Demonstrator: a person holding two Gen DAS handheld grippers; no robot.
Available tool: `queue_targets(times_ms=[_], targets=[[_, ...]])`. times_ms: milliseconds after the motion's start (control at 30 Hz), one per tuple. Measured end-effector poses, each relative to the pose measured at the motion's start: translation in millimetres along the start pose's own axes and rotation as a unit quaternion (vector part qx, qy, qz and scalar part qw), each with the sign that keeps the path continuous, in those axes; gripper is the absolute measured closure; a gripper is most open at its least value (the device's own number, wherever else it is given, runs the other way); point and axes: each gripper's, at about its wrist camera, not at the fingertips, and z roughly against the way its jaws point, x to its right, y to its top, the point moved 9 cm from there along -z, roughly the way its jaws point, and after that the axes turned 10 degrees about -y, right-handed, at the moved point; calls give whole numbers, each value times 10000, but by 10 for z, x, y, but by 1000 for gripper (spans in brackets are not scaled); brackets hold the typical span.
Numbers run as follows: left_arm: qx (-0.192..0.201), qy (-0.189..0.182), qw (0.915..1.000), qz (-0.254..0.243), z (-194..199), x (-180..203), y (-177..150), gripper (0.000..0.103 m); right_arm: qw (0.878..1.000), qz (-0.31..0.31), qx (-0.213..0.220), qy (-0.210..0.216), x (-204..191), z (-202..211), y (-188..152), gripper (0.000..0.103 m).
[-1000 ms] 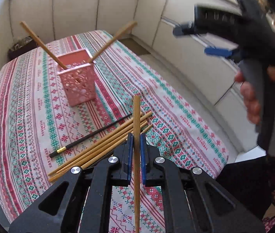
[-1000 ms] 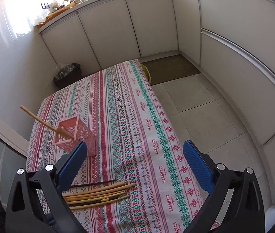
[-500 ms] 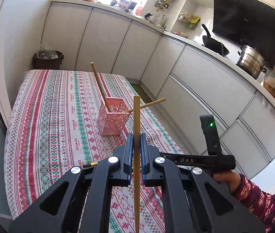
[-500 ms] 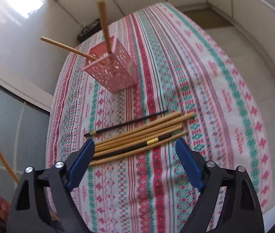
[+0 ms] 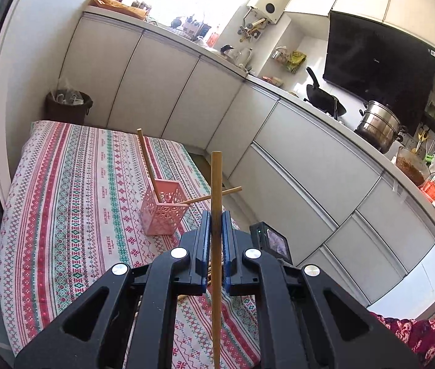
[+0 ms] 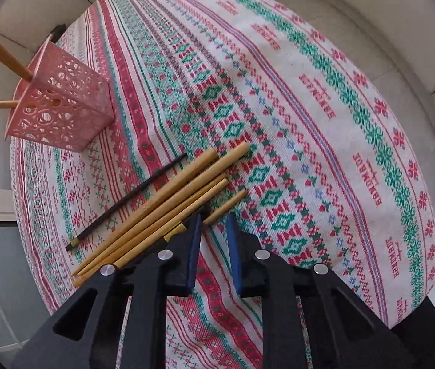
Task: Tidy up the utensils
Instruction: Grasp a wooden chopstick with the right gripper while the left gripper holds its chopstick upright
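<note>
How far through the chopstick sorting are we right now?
Early on. Done: two wooden chopsticks lean in the pink holder. In hand: the left gripper clamps one chopstick upright, and the right gripper, its fingers just closing, straddles the nearest stick of the pile; contact unclear. Left: those wooden sticks and the thin black ones on the tablecloth.

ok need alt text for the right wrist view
The right gripper points down at a bundle of wooden chopsticks on a striped tablecloth, its jaws having just been closing around the nearest chopstick's tip. A pink holder with two chopsticks stands behind.
</note>
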Motion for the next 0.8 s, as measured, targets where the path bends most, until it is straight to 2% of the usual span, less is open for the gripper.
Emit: queue_targets(times_ms=[133,367,533,667,800], targets=[[67,-33,10000,6,69,10,42,97,9996,112,132,-218,-113,-24,33,88],[51,38,10000,30,67,5,50,97,9948,426,744,-557,-350,21,-34,84],[97,120,9999,23,93,14,51,96,9955,597,616,-397,-482,61,-243,92],[91,176,9998,88,101,-36,47,96,9883,1237,859,-230,-583,111,-430,95],[37,195,9998,33,98,-27,26,96,9735,1647,1542,-372,-547,391,-540,98]])
